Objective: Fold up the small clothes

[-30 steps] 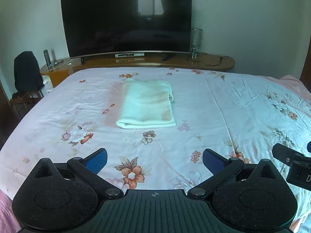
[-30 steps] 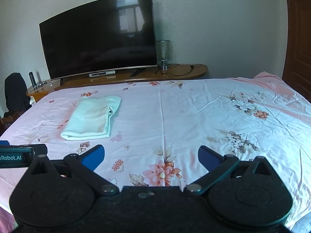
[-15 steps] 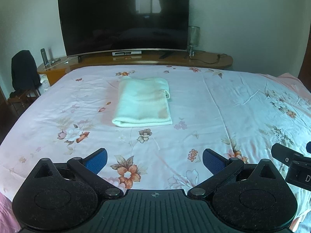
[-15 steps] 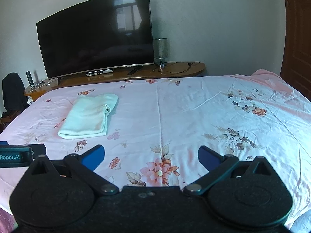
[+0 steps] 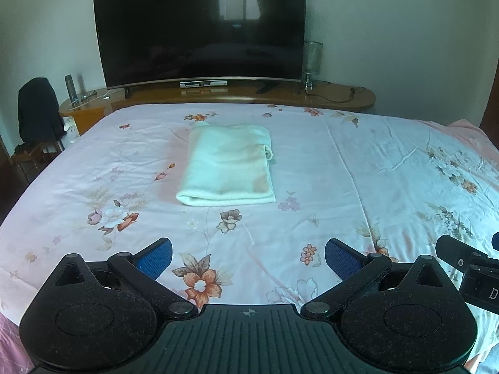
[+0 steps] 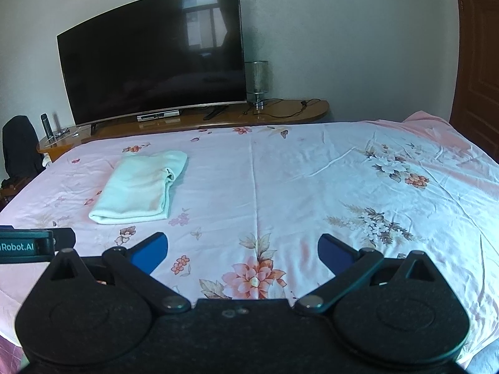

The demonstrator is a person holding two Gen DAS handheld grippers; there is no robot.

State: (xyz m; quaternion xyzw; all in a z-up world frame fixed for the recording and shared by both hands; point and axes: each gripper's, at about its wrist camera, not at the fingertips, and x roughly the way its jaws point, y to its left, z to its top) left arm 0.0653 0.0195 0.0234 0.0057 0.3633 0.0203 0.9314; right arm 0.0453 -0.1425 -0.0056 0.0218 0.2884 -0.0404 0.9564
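Observation:
A pale mint-green cloth (image 5: 229, 168) lies folded into a neat rectangle on the floral bedsheet (image 5: 343, 168), its folded edge toward me. It also shows in the right wrist view (image 6: 142, 185), at the left. My left gripper (image 5: 248, 255) is open and empty, low over the near part of the bed, well short of the cloth. My right gripper (image 6: 242, 247) is open and empty, to the right of the left one, over bare sheet. Part of the right gripper's body (image 5: 467, 268) shows at the left view's right edge.
A large curved TV (image 5: 202, 28) stands on a wooden console (image 5: 218, 93) beyond the bed's far edge, with a lamp (image 5: 312, 62) and a cable. A dark chair (image 5: 37, 115) stands at the left. A brown door (image 6: 478, 62) is at the right.
Both grippers have pulled back slightly from the cloth and tilted, so the folded cloth sits a little farther away. The cloth itself has not moved. Both stay open.

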